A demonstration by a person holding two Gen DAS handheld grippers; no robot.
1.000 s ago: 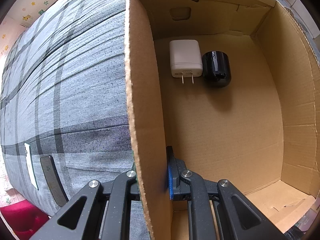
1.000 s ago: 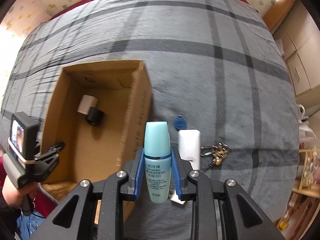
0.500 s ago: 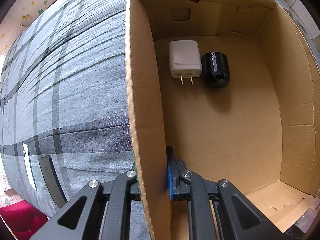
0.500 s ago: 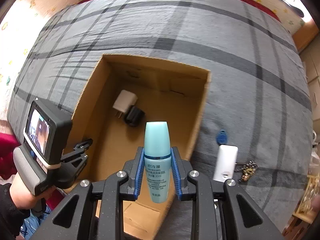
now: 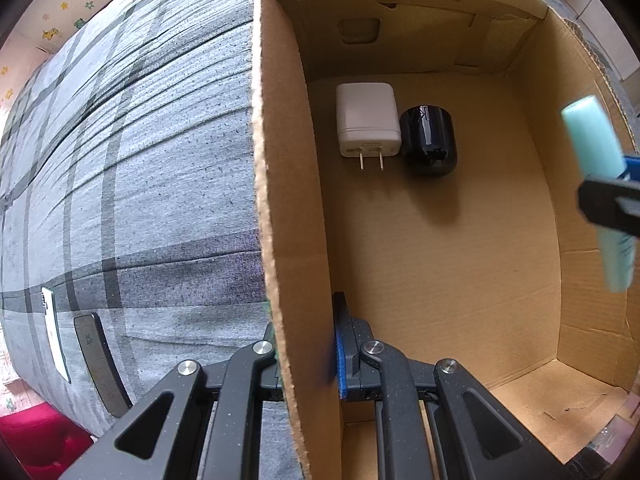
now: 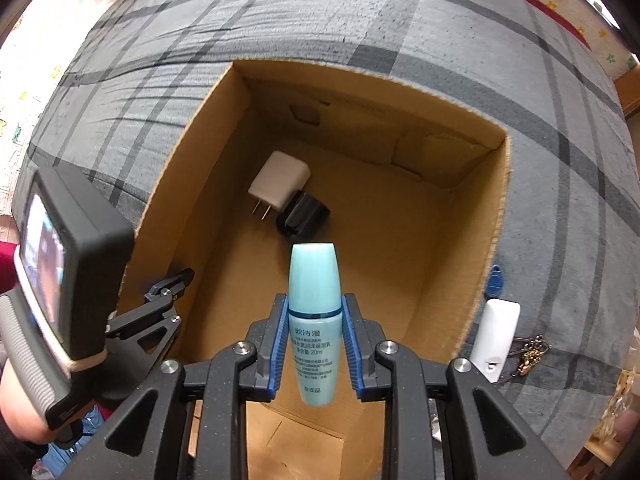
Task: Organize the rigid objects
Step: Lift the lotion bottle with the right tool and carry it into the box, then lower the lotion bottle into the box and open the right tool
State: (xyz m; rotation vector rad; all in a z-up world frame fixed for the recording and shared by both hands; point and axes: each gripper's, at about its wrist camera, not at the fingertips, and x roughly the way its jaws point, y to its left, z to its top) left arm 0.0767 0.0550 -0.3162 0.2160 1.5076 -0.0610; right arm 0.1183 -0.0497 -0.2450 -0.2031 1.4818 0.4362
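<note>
Now the right gripper (image 6: 314, 354) squeezes the blue bottle (image 6: 314, 322) upright above the box (image 6: 496, 216) floor, while the left gripper (image 5: 306, 346) pinches the box wall.

Your way into the cardboard box (image 6: 494, 216) is open from above, and most of its floor is bare on the near and right sides. Only the white charger (image 6: 279, 179) and black adapter (image 6: 303, 215), touching, sit far left, while the left gripper (image 5: 306, 350) clamps the near left wall.
</note>
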